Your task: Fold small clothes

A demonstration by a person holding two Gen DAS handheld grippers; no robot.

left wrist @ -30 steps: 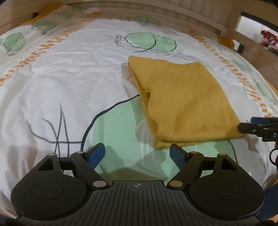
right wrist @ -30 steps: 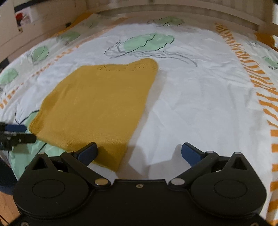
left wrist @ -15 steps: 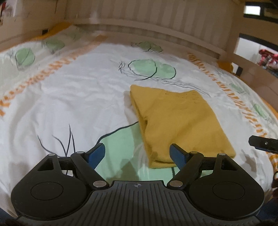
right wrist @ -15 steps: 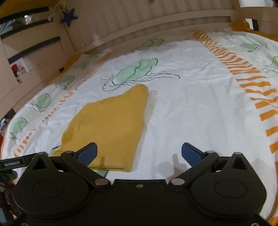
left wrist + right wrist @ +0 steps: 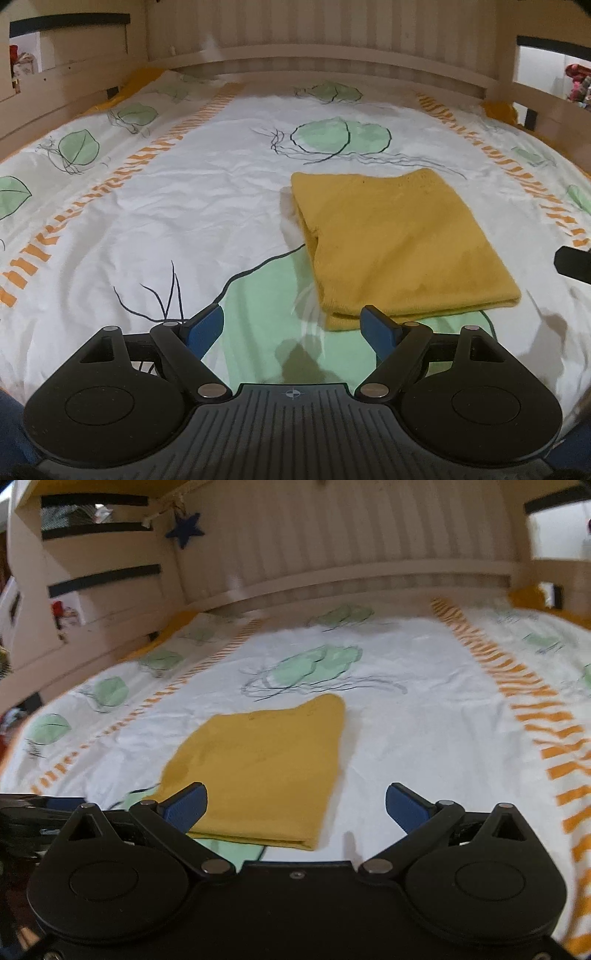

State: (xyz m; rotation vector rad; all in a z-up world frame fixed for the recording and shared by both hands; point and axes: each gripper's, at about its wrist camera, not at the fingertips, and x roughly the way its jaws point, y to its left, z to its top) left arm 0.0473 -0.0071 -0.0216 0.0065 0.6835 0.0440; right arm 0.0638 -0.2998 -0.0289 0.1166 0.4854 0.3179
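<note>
A mustard-yellow knit garment (image 5: 399,243) lies folded into a flat rectangle on the bed; it also shows in the right wrist view (image 5: 266,764). My left gripper (image 5: 293,326) is open and empty, held above the bed just short of the garment's near left corner. My right gripper (image 5: 295,805) is open and empty, held above the garment's near edge. A black part of the right gripper shows at the right edge of the left wrist view (image 5: 572,264). Part of the left gripper shows at the left edge of the right wrist view (image 5: 33,812).
The bed has a white cover (image 5: 184,206) printed with green leaves and orange stripes. A wooden slatted headboard (image 5: 332,48) and side rails (image 5: 55,96) enclose it. A dark blue star (image 5: 184,530) hangs on the bed frame.
Both grippers have pulled back and lifted away from the folded garment, tilting up so more of the headboard shows. The garment has stayed in place. Both stay open.
</note>
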